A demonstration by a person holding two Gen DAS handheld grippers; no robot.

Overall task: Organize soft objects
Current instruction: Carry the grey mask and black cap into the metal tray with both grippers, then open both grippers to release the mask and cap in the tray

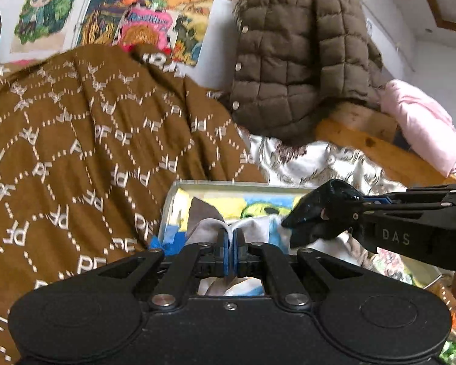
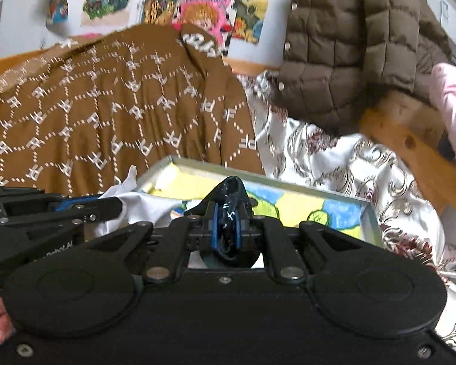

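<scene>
Left wrist view: left gripper [image 1: 230, 237] fingers pinch white cloth [image 1: 252, 228]; right gripper [image 2: 225, 213] fingers clamp black cloth [image 2: 231, 194].

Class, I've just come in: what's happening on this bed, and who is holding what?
A person works two handheld claws over a framed picture lying on the bed. The left claw is shut on a white cloth; the right claw is shut on a small black item. Both hang above the picture. A brown patterned blanket and a quilted jacket lie behind.
</scene>
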